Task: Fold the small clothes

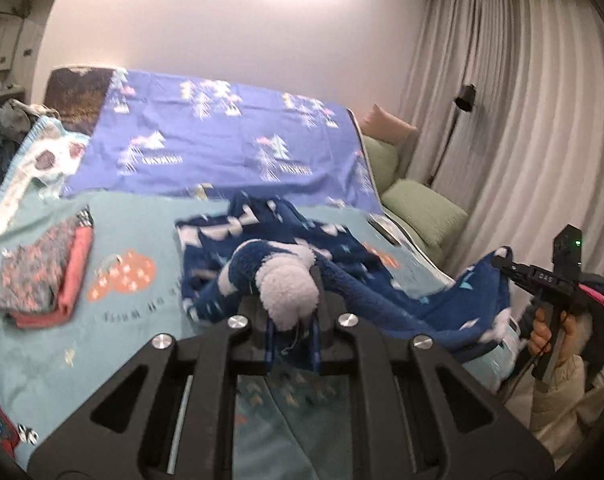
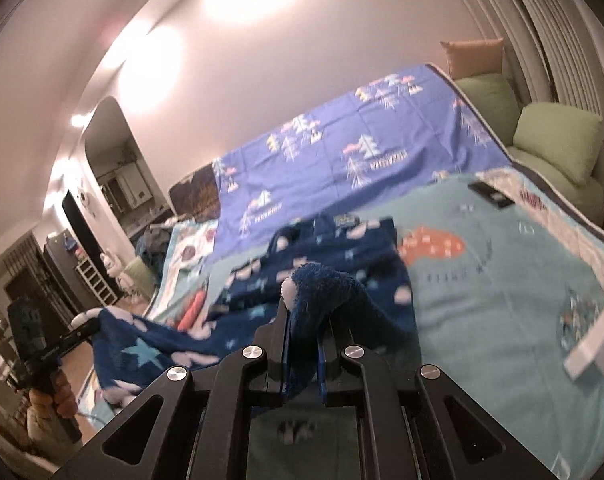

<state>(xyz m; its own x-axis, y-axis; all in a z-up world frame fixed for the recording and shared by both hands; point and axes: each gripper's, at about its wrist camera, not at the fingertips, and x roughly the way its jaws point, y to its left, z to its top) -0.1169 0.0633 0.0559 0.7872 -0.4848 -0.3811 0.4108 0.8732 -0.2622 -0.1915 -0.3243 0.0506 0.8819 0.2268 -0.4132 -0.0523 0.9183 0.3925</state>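
A dark blue fleece garment with white and light-blue shapes lies rumpled on the teal bed cover; it also shows in the right wrist view. My left gripper is shut on a blue-and-white corner of it, held above the bed. My right gripper is shut on another blue corner. The cloth stretches between the two. The right gripper shows at the right edge of the left wrist view, and the left gripper at the left edge of the right wrist view.
A folded stack of patterned and pink clothes lies at the bed's left. A purple sheet with tree prints covers the back. Green cushions and curtains stand at the right. A dark flat object lies near the bed's edge.
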